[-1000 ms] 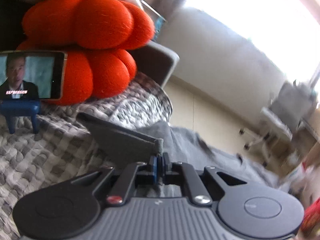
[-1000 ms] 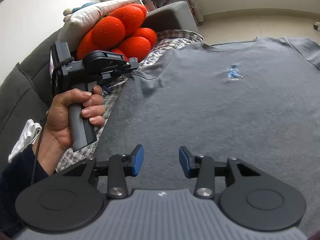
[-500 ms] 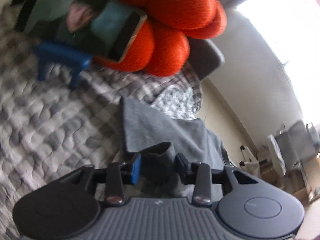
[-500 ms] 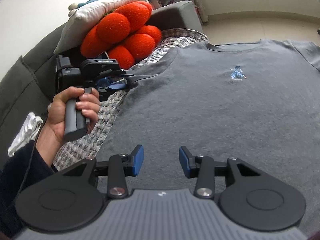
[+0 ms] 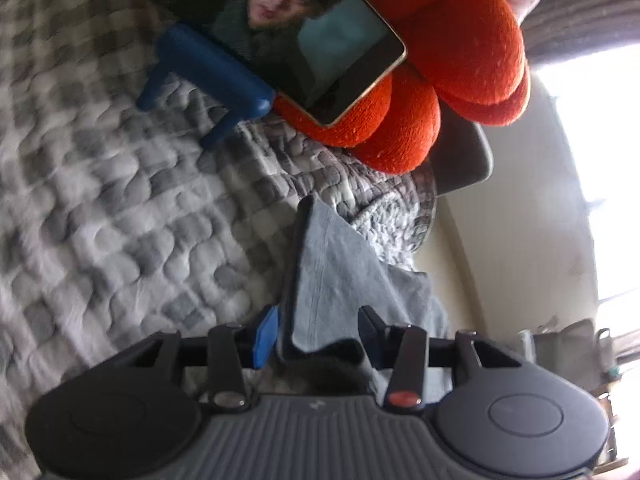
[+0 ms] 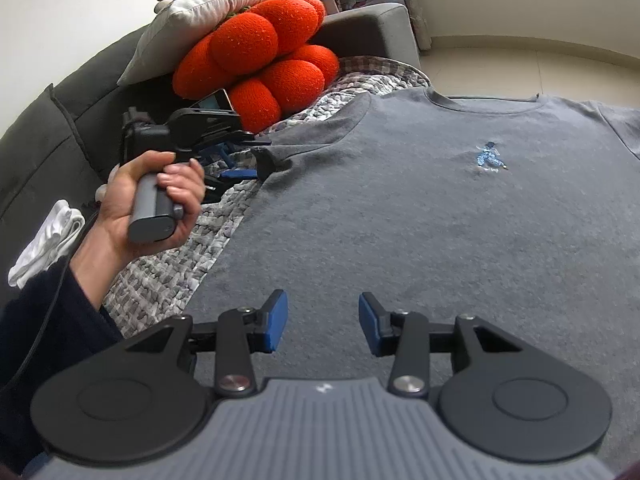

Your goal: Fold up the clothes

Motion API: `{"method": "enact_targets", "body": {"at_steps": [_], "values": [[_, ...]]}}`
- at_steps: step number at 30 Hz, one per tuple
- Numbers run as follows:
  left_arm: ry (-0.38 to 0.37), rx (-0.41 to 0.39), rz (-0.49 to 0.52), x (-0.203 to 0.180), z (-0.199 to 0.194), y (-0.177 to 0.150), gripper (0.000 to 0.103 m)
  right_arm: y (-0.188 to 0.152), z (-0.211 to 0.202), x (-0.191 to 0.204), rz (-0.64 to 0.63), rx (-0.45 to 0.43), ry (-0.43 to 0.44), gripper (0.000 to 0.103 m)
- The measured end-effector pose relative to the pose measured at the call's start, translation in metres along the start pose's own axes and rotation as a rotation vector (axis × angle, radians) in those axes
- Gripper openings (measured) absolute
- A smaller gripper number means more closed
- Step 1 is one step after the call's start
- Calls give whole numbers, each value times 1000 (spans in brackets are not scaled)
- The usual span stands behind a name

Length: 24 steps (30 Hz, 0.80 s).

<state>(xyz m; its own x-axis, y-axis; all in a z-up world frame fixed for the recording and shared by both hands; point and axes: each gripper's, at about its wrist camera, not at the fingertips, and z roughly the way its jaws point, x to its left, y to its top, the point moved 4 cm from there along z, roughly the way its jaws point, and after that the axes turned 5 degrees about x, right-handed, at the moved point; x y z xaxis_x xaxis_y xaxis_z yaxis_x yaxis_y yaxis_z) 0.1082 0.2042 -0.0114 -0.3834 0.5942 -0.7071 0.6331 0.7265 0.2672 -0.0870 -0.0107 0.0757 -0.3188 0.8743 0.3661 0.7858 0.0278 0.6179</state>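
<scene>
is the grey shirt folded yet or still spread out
Mostly spread: the shirt lies flat, front up, collar and logo showing. Only its sleeve by the left gripper is turned over.

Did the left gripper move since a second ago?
Yes. In the right wrist view the left gripper sits lower against the orange cushion, has rolled over and let go of the shirt sleeve.

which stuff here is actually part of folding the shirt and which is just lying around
For the job: grey t-shirt, its sleeve, left gripper, right gripper.

Just lying about: orange cushion, white pillow, phone on blue stand, checked blanket, white cloth.
</scene>
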Motion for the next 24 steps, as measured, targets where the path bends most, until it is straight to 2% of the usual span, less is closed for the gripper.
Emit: {"method": "enact_targets", "body": {"at_steps": [4, 6, 10, 13, 14, 19, 24], "values": [[61, -20, 58, -6, 7, 4, 39, 0, 2, 1, -7, 4, 2, 44], [80, -37, 110, -10, 7, 5, 23, 0, 3, 1, -6, 5, 7, 44], [119, -105, 261, -24, -3, 2, 16, 1, 2, 1, 3, -1, 14, 44], [153, -150, 357, -38, -8, -1, 9, 2, 1, 1, 3, -4, 19, 44], [150, -162, 374, -40, -11, -3, 3, 1, 1, 1, 2, -4, 20, 44], [111, -222, 468, -63, -24, -16, 3, 1, 0, -1, 15, -6, 23, 44], [82, -173, 481, -76, -20, -31, 3, 1, -1, -2, 27, -11, 27, 44]]}}
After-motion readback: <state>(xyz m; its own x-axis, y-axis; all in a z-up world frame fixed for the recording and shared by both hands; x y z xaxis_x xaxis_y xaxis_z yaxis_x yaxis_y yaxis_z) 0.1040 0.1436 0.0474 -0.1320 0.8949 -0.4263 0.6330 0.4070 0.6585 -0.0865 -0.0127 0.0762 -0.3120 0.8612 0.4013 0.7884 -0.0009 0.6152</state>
